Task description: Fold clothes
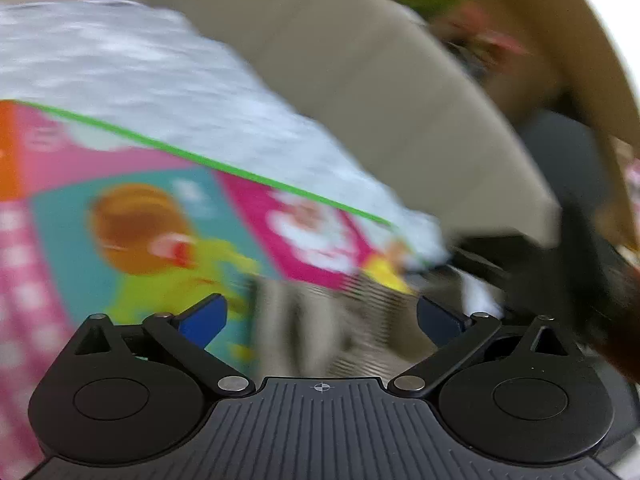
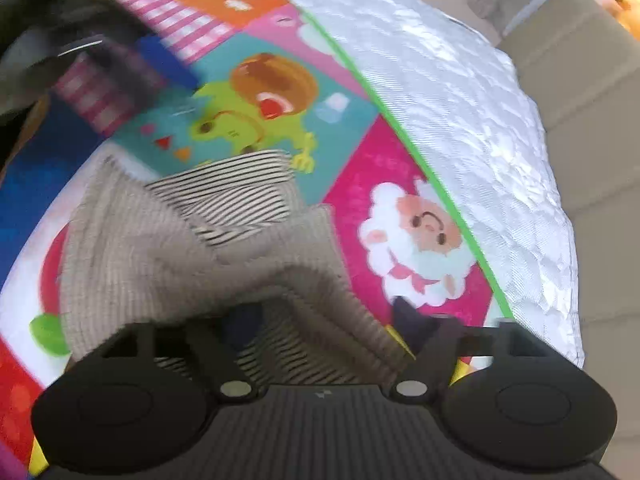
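A beige ribbed garment [image 2: 160, 248] with a black-and-white striped lining [image 2: 228, 196] lies crumpled on a colourful play mat [image 2: 400, 168]. My right gripper [image 2: 324, 320] is open; the cloth drapes over its left finger and lies between the jaws. My left gripper [image 1: 320, 316] is open, blue pads [image 1: 204, 320] wide apart, with the blurred garment [image 1: 340, 320] just ahead between them. The left gripper [image 2: 100, 64] also shows as a dark blur at the upper left of the right wrist view.
The mat has a green border [image 1: 200, 158] and a silvery underside [image 2: 460, 120] folded over beyond it. Beige floor tiles [image 1: 380, 80] lie past the mat. Dark shapes [image 1: 560, 260] sit at the right of the left wrist view.
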A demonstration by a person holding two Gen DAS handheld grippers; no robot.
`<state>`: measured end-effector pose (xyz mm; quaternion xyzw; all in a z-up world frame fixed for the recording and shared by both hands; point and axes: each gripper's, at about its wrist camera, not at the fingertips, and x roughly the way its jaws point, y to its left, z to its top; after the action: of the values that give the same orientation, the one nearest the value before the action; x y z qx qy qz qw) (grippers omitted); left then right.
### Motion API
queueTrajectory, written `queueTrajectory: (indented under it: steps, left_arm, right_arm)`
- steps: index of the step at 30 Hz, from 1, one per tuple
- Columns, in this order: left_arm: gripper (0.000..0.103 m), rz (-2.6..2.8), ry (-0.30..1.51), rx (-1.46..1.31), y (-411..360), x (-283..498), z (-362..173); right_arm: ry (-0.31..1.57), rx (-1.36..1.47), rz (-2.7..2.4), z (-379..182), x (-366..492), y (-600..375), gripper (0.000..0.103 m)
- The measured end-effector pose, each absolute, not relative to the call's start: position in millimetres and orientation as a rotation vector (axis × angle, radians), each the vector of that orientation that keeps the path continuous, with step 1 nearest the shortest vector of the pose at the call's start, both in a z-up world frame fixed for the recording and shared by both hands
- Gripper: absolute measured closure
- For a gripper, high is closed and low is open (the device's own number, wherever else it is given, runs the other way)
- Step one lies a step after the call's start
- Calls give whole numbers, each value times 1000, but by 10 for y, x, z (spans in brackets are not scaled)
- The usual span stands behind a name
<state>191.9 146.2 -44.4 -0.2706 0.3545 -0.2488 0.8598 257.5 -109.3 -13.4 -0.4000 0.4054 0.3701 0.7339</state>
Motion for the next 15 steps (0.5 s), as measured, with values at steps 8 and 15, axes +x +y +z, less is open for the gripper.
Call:
queueTrajectory:
  steps: [8,15]
  left_arm:
    - [0,-750,693,-39,623,1474,-357]
    - [0,-428,716,-22,600,1796,-596]
  right_arm:
    - [920,-579,722,33,2706,-1431,12]
    - [879,-388,553,245,2610,-1707,5]
